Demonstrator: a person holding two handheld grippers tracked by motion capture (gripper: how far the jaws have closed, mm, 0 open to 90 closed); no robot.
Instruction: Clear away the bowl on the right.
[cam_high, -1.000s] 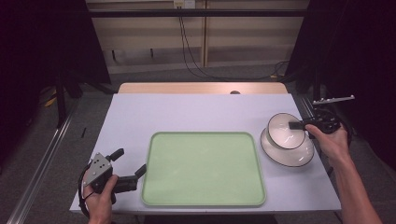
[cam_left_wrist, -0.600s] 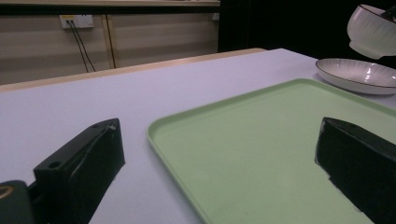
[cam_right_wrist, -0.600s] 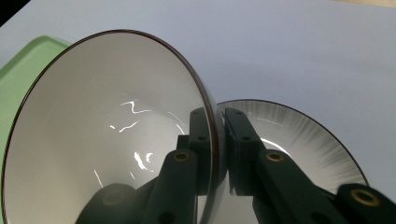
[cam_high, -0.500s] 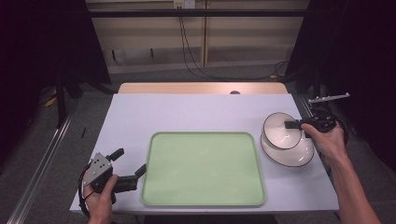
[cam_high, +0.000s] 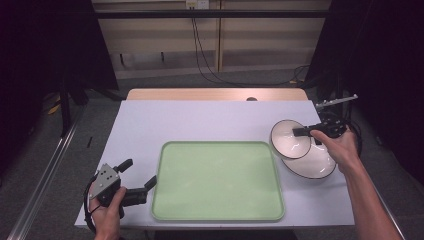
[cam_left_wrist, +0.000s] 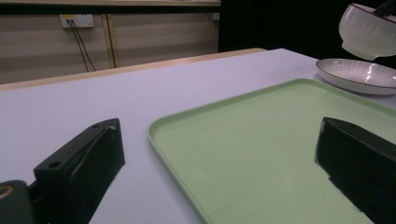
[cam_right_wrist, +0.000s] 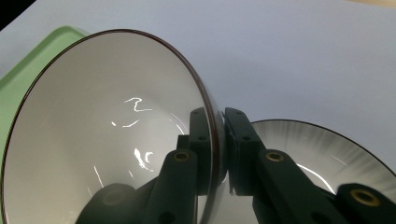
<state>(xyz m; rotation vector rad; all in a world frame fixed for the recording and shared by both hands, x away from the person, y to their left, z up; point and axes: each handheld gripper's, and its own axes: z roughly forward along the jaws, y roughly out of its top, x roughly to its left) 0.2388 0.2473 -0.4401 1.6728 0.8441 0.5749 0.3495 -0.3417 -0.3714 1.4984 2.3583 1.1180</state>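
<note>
Two claws work a white surface (cam_high: 200, 120): the right claw (cam_high: 306, 132) pinches a white bowl's (cam_high: 289, 139) rim, lifting it clear of a plate (cam_high: 315, 167) beside a green tray (cam_high: 217, 180). From its own camera, the left claw (cam_high: 137, 177) gapes wide, straddling the tray's near corner.

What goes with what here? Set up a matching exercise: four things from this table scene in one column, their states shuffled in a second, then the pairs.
Things:
1. bowl
2. plate
3. tray
4. left claw

States:
A. lying flat on the table, nothing on it
B. open, holding nothing, beside the tray's near left corner
C. lifted and tilted, rim pinched in the right claw
D. resting on the table under the lifted dish

Pairs: 1-C, 2-D, 3-A, 4-B
</note>
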